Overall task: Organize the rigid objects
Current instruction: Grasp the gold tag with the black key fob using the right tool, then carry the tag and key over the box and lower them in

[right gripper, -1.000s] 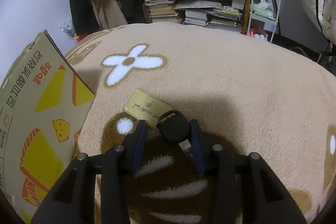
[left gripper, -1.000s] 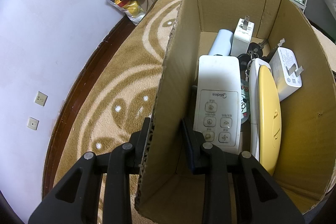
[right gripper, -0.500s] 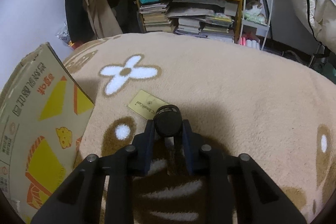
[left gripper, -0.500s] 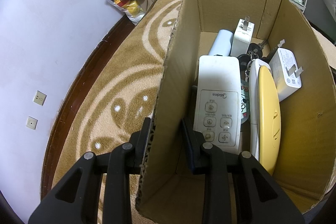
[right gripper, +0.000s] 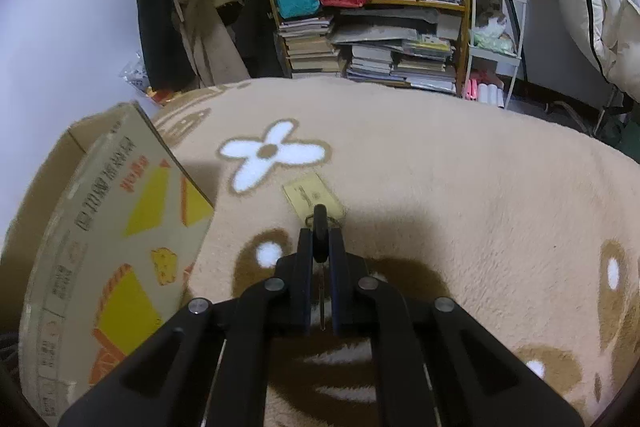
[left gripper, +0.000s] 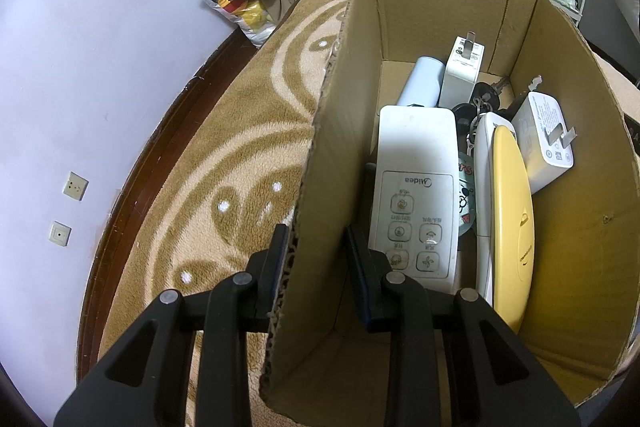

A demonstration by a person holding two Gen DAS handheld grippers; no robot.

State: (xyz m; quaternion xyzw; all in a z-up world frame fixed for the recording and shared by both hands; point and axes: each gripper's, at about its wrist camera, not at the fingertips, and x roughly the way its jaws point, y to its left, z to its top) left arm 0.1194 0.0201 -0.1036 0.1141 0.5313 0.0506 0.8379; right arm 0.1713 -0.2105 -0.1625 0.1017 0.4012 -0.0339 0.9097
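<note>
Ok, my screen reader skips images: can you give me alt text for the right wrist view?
The right gripper is shut on a black key, above a beige rug. A gold card lies just beyond it, with a cardboard box at left.

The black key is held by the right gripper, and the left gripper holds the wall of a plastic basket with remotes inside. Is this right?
Only the container is wrong: the left wrist view shows the left gripper clamping a cardboard box wall, not a plastic basket. The right gripper does hold the black key.
</note>
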